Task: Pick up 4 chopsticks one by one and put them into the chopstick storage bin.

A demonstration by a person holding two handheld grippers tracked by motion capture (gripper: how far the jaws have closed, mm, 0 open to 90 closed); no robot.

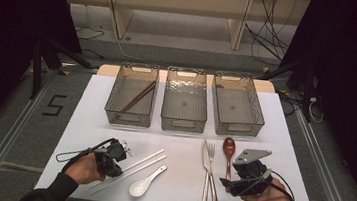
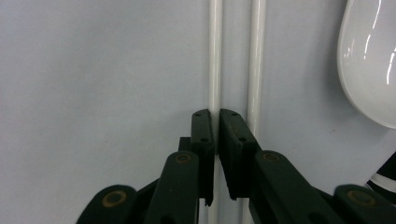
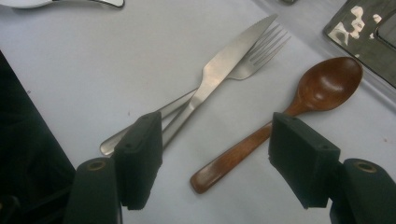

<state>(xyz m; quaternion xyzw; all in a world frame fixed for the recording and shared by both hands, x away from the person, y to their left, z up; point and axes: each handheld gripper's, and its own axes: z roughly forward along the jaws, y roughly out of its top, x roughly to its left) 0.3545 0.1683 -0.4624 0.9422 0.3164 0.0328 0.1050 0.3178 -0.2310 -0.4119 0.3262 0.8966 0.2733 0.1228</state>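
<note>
Two white chopsticks (image 1: 142, 161) lie slanted at the table's front left, with a white ceramic spoon (image 1: 143, 185) beside them. My left gripper (image 1: 112, 160) stands over them. In the left gripper view it (image 2: 216, 114) is shut on the left white chopstick (image 2: 215, 56), while the other chopstick (image 2: 256, 56) runs just outside the right jaw. A knife (image 1: 205, 158), a fork (image 1: 211, 164) and a wooden spoon (image 1: 229, 151) lie at the front right. My right gripper (image 3: 217, 135) is open, its jaws either side of the wooden spoon's (image 3: 327, 84) handle, above it.
Three clear bins stand in a row at the back: the left bin (image 1: 128, 119) holds brown chopsticks (image 1: 138, 96); the middle bin (image 1: 183, 125) and the right bin (image 1: 238, 129) hold nothing. The knife (image 3: 224, 70) crosses the fork (image 3: 261, 51). The white spoon's bowl (image 2: 369, 60) lies right of my left jaws.
</note>
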